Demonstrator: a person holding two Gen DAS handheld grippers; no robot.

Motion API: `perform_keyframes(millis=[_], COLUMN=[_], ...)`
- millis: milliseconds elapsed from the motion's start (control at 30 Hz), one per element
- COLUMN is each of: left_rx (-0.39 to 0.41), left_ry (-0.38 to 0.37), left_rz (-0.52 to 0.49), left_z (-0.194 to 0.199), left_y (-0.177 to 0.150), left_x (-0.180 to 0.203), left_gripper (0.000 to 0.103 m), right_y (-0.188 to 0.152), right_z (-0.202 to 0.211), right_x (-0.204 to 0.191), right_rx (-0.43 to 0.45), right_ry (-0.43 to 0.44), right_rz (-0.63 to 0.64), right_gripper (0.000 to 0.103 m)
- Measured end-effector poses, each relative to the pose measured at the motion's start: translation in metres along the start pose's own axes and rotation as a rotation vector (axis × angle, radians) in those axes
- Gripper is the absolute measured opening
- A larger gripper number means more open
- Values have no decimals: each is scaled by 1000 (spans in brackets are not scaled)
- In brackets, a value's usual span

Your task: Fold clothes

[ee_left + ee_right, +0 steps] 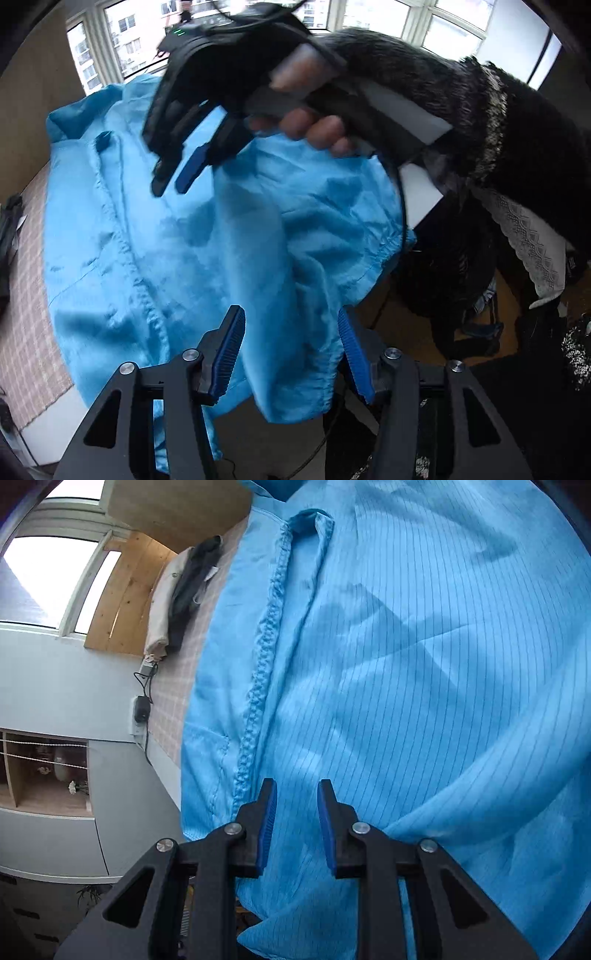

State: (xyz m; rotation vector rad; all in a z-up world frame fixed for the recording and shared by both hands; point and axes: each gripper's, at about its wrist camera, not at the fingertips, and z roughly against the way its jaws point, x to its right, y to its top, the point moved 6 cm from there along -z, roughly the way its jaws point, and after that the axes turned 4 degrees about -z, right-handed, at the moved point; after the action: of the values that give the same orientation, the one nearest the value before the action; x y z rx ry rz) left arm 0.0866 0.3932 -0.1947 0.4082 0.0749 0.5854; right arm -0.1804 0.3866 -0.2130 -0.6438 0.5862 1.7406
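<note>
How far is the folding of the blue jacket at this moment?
Early. Done: the blue jacket lies spread on the bed, zipper up, one sleeve brought across its front. In hand: nothing. The left gripper stands open around that sleeve; the right gripper is above the cloth, holding nothing. Left: the remaining folds.

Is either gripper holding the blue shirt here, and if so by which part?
Neither. The left gripper stands open around a hanging fold of the shirt, pads off it. The right gripper has a gap with nothing pinched.
</note>
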Motion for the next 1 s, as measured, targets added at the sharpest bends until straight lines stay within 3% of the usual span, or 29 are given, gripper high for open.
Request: perform_keyframes(millis=[67, 200, 300, 333, 367, 400, 567, 700, 800, 833, 867, 933, 1000], left_rx=[-25, -138, -122, -115, -116, -120, -6, 130, 230, 222, 185, 73, -26], left_ry=[-19, 82, 73, 49, 6, -36, -224, -377, -450, -451, -470, -498, -427], left_rz=[-51, -69, -72, -62, -35, 1, 142, 195, 160, 111, 68, 2, -32], left_z=[-19, -62, -62, -59, -55, -50, 4, 55, 83, 79, 68, 41, 21], left_y=[7, 0, -3, -3, -4, -6, -6, 0, 13, 15, 16, 11, 1], left_x=[17, 13, 4, 1, -3, -8, -32, -36, -22, -11, 3, 27, 34], left_gripper=[55, 55, 49, 34, 8, 5, 5, 5, 11, 13, 22, 29, 28], right_y=[-2, -7, -16, -20, -24, -29, -53, -59, -44, -37, -30, -16, -1], right_z=[9, 50, 80, 89, 98, 104, 110, 114, 126, 133, 140, 154, 167], right_x=[3, 13, 25, 32, 39, 50, 109, 124, 121, 123, 125, 129, 131], right_rx=[14, 94, 149, 166, 182, 190, 171, 179, 227, 247, 267, 300, 317], right_ry=[11, 0, -18, -33, -48, -72, -219, -173, -150, -160, -173, -188, -209], right_rz=[-11, -26, -34, -38, -42, -45, -103, -148, -161, -170, -180, -197, -202], right_gripper=[23, 23, 25, 26, 30, 34, 37, 37, 37, 37, 37, 37, 37])
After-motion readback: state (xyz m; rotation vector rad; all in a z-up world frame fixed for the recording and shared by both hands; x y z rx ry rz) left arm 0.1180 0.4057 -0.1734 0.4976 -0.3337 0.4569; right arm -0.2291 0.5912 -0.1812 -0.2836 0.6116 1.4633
